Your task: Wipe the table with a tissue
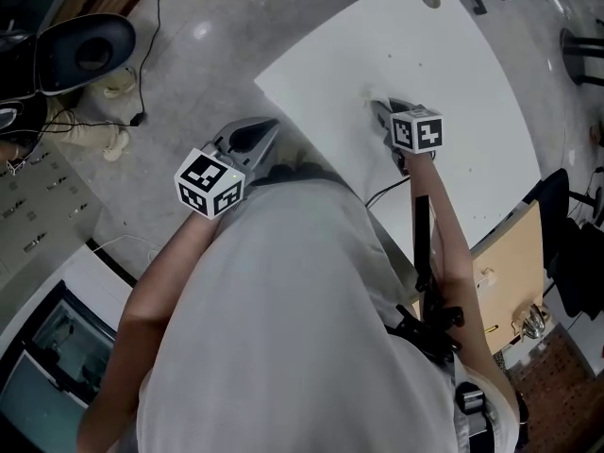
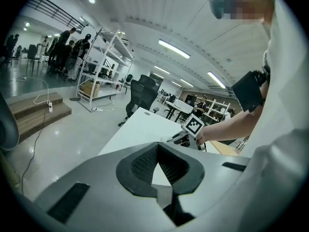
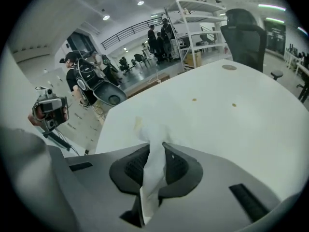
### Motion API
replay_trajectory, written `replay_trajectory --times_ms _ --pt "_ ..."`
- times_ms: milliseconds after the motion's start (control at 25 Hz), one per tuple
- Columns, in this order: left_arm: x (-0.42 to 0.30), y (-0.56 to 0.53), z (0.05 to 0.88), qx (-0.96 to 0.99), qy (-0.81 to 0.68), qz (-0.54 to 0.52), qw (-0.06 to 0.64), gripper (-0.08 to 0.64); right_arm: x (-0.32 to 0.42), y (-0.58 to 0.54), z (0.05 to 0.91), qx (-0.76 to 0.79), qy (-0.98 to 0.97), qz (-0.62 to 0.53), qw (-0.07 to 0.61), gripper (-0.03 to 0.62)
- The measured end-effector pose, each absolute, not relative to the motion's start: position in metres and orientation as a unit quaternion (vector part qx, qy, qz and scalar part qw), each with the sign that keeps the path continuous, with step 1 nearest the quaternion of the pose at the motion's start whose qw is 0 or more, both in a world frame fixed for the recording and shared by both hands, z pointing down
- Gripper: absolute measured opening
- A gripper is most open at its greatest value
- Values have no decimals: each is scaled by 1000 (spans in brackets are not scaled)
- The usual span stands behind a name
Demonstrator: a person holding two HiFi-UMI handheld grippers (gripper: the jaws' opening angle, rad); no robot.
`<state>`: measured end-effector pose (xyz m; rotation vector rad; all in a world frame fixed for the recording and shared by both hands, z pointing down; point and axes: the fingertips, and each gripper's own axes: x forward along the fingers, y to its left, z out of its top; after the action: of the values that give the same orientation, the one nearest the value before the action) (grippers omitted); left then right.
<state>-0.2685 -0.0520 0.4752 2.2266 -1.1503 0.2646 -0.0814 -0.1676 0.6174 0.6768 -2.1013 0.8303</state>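
One crumpled white tissue (image 3: 153, 170) sticks from the clenched right tongs (image 3: 155, 142); left tongs (image 2: 158, 145) closed, empty.

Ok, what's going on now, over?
Right gripper shut on tissue, over table. Left gripper shut, empty, off to the side. Two small spots ahead; nothing blocking.

White tissue (image 3: 153, 164), white table (image 3: 227, 117).

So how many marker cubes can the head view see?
2: one cube on the left gripper off the table, one on the right gripper above it. None appears hidden.
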Motion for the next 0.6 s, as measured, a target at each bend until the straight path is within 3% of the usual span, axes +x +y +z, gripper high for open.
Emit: replay_trajectory --times_ms 280,600 --pt "-233 -67 471 861 -397 123 292 6 -55 -159 620 298 -821 276 400 42" --pt "-211 -71 468 865 -386 154 281 5 -156 -101 621 172 -878 167 414 41"
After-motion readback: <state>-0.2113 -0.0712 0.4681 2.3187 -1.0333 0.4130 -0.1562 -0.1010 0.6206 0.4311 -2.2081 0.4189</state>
